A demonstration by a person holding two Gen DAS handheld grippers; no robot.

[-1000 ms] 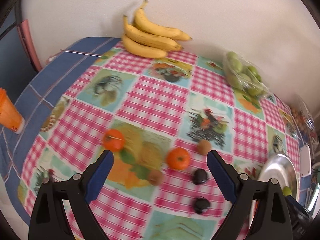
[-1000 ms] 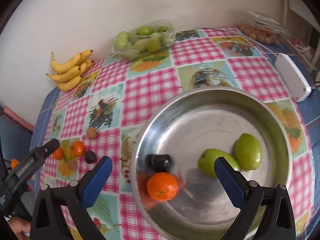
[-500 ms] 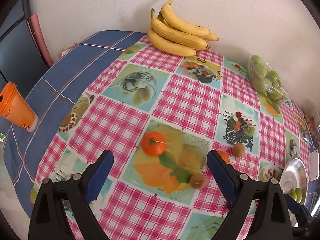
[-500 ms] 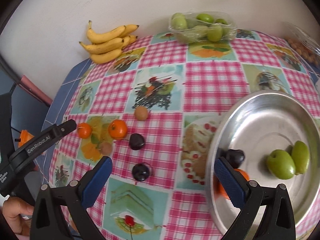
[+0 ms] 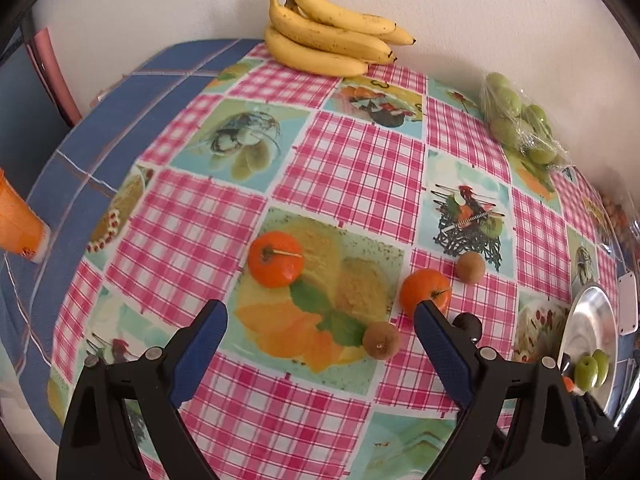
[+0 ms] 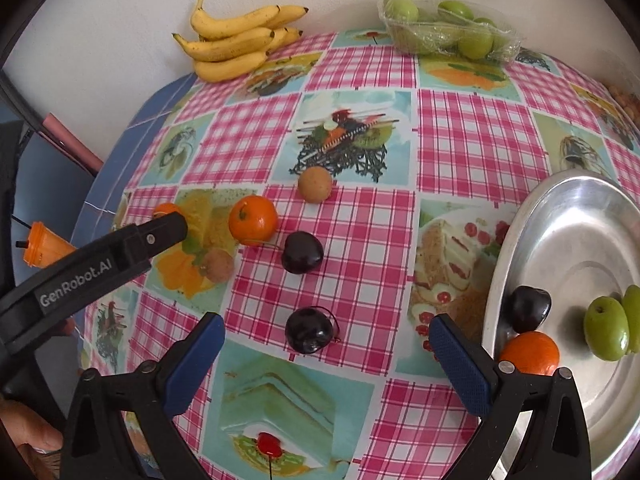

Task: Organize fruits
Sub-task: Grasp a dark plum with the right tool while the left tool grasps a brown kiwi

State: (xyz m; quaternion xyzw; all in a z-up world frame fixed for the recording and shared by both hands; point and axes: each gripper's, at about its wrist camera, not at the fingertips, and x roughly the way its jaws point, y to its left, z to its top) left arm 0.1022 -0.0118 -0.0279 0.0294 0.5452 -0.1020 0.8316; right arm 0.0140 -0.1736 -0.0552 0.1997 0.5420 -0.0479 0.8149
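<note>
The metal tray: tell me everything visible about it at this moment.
The metal tray is round, shallow and silver, looking like polished steel, lying flat on the checked tablecloth at the table's right. It holds a dark cherry, an orange mandarin and two green fruits. The open right claw hangs beside it, not touching.

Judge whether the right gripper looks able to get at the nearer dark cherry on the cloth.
Probably yes: the right gripper is open and empty, and the nearer cherry lies loose between its fingers' line, with nothing standing in front.

Bare checked cloth lay between the near dark cherry (image 6: pixel 309 330) and the round steel tray (image 6: pixel 576 216); nothing blocked it.
</note>
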